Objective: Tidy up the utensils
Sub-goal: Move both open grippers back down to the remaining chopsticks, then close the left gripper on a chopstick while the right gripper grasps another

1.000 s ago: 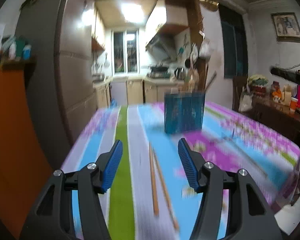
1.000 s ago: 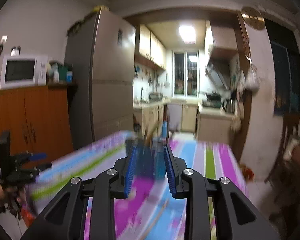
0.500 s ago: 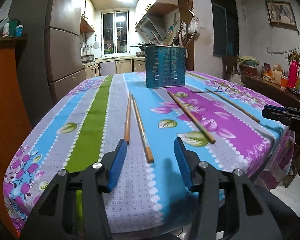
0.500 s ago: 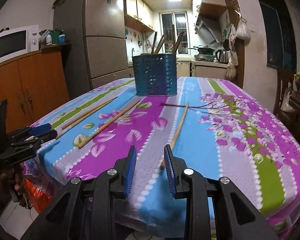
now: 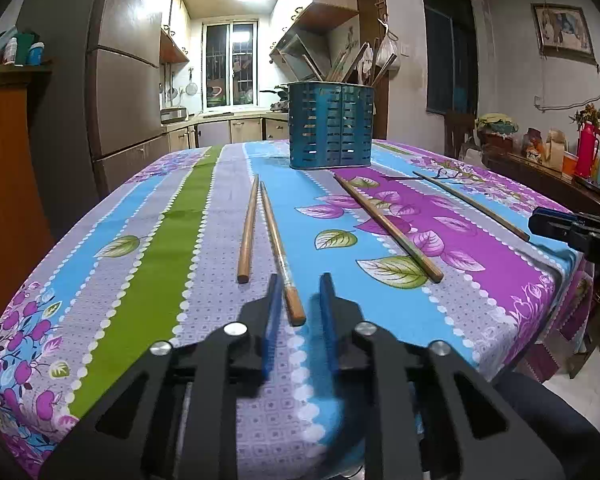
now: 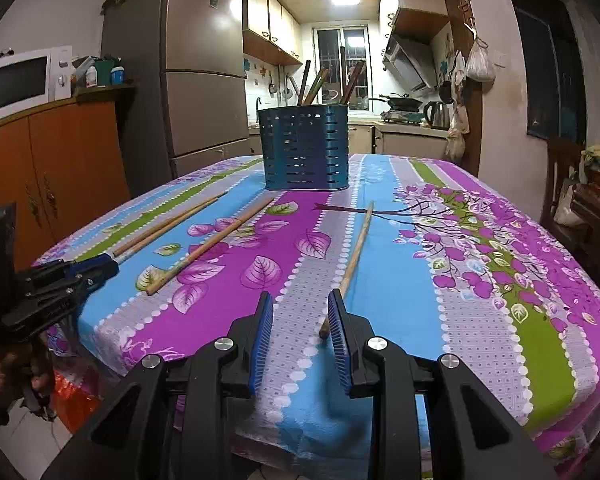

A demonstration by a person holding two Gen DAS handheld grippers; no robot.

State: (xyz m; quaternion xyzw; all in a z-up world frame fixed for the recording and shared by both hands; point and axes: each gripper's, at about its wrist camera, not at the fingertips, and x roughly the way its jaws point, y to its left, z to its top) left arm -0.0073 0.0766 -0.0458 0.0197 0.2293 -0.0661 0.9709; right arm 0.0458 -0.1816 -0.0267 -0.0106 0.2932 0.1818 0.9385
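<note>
On the surface (image 5: 148, 280) a slotted holder (image 5: 331, 126) stands upper centre with sticks upright in it. Before it lie four chopsticks: a pair (image 5: 260, 232) left of centre, one (image 5: 388, 226) to their right, one (image 5: 470, 205) farther right, near the edge.

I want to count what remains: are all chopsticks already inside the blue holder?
No, four chopsticks lie loose on the tablecloth in front of the blue holder, which already holds some.

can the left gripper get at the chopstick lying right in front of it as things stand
Probably yes: the left gripper is closing with that chopstick's near end between its jaws, nothing blocking it.
</note>
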